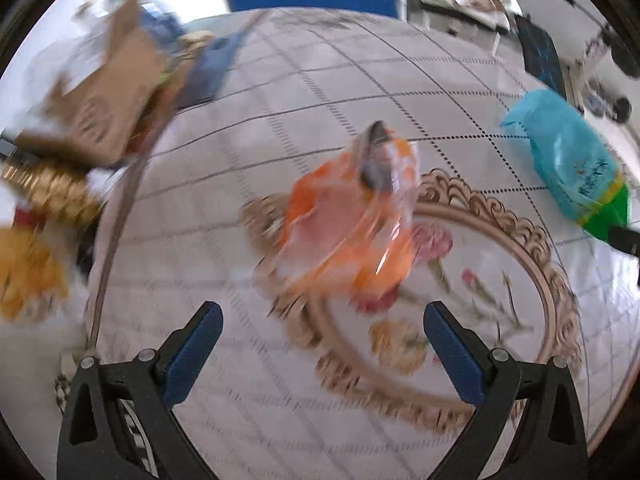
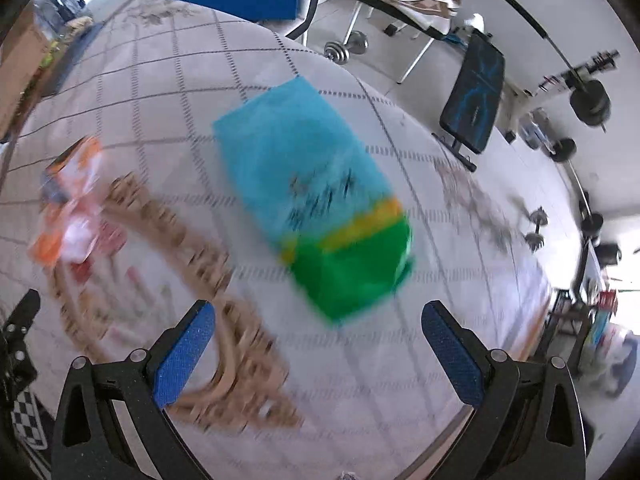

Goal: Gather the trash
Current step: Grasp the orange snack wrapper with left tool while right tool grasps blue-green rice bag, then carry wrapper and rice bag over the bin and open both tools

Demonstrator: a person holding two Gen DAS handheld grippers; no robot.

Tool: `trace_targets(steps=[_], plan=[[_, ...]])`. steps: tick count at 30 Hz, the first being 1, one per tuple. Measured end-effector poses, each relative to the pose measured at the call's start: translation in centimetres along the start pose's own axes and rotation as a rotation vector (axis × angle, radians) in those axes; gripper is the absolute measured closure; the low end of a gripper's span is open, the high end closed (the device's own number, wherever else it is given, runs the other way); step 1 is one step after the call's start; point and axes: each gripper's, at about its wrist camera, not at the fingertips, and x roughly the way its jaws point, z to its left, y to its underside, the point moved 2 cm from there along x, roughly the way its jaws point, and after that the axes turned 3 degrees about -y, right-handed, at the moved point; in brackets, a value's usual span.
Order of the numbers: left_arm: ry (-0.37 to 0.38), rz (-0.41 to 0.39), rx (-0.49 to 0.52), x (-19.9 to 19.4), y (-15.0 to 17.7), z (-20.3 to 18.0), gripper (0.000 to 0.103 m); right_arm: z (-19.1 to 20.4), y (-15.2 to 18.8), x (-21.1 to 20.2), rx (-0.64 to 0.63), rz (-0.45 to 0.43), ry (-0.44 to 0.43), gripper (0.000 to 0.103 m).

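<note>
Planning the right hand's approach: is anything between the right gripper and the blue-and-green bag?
Nothing visible: the open right gripper faces the blue-and-green plastic bag across bare grid-patterned tablecloth.

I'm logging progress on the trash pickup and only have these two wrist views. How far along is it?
Nothing looks collected yet. Both pieces lie loose on the tablecloth: the orange wrapper ahead of the left claw and the blue-green bag ahead of the right claw. Both claws are open and hold nothing. Left to do: grasp each piece and carry it off. No bin is identifiable.
</note>
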Motion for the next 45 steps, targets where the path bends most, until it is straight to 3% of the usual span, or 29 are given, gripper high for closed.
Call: trace_targets(steps=[2, 4, 6, 8, 11, 13, 15, 19, 22, 24, 34, 39, 45], plan=[[0.011, 0.028, 0.025, 1.7, -1.4, -1.1, 0.004, -0.5, -1.8, 1.0, -0.005, 0.003, -0.014, 0.0], [0.026, 0.054, 0.035, 2.9, -2.4, -1.7, 0.031, -0.6, -2.9, 2.1, -0.013, 0.017, -0.036, 0.0], [0.037, 0.081, 0.034, 4.1, -3.2, -2.1, 0.042, -0.8, -3.9, 3.3, -0.015, 0.033, -0.065, 0.0], [0.055, 0.091, 0.03, 4.9, -3.8, -2.3, 0.06, -1.1, -4.9, 4.9, -0.004, 0.072, -0.108, 0.0], [0.08, 0.079, 0.011, 4.9, -3.9, -2.0, 0.069, -1.2, -5.4, 6.3, 0.013, 0.093, -0.161, 0.0], [0.091, 0.067, -0.002, 4.6, -3.7, -1.6, 0.076, -1.2, -5.1, 6.5, 0.028, 0.077, -0.198, 0.008], [0.097, 0.054, -0.016, 4.2, -3.3, -1.2, 0.08, -0.9, -4.8, 6.2, 0.027, 0.051, -0.219, 0.017], [0.097, 0.03, -0.02, 3.3, -2.5, -0.9, 0.085, -0.8, -3.6, 5.2, 0.055, 0.007, -0.253, 0.059], [0.108, 0.013, -0.032, 2.1, -1.2, -0.8, 0.086, -0.5, -2.4, 4.1, 0.071, -0.038, -0.263, 0.082], [0.107, -0.003, -0.034, 1.3, -0.5, -0.7, 0.087, -0.3, -1.5, 3.4, 0.079, -0.066, -0.259, 0.088], [0.114, -0.11, -0.064, -4.3, 4.5, 0.7, 0.087, -0.4, 6.6, -1.1, 0.211, -0.177, -0.297, 0.09], [0.137, -0.167, -0.064, -7.6, 9.1, 2.5, 0.087, 0.3, 13.7, -3.9, 0.279, -0.225, -0.327, 0.09], [0.17, -0.238, -0.028, -10.9, 16.8, 4.4, 0.087, 3.8, 24.9, -6.6, 0.338, -0.273, -0.339, 0.09]])
